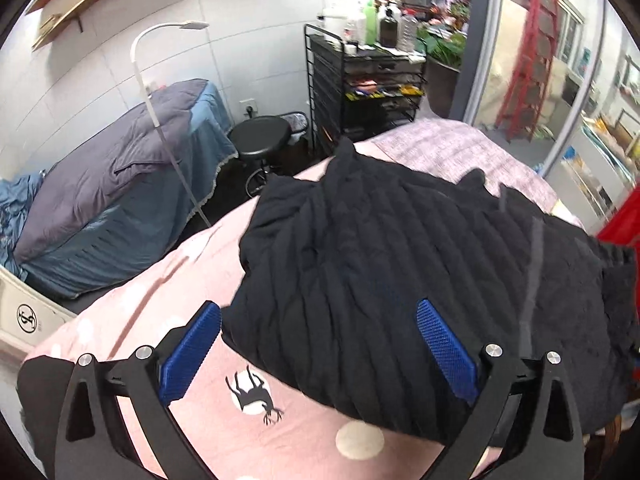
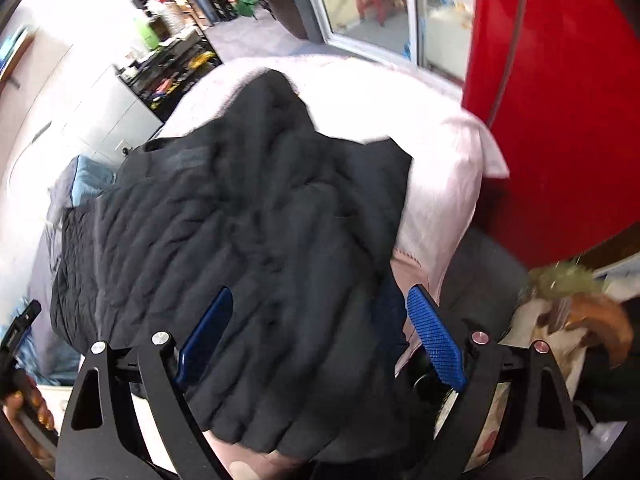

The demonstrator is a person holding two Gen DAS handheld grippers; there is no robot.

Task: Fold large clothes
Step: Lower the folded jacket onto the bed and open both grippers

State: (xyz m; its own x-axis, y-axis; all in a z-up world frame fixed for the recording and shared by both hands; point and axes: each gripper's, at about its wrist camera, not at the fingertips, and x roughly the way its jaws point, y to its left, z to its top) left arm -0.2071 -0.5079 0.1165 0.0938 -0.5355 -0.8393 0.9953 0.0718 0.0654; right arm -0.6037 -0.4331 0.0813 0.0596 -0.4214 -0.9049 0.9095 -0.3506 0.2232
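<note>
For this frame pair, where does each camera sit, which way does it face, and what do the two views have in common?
Left wrist: on the left hand-held gripper, angled down over the black jacket on the pink bedcover, toward a black stool; only its open blue fingers show.
Right wrist: on the right hand-held gripper, angled down over the jacket toward a window; open fingers, and a hand at lower left.
Shared: jacket, bedcover, black shelf rack.

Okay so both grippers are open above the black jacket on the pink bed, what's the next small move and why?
Probably lower the left gripper and pinch the black quilted jacket at its near edge for another fold. Both the left and the right gripper hang open and hold nothing, and the jacket lies in a bulky, uneven heap on the pink blanket.
</note>
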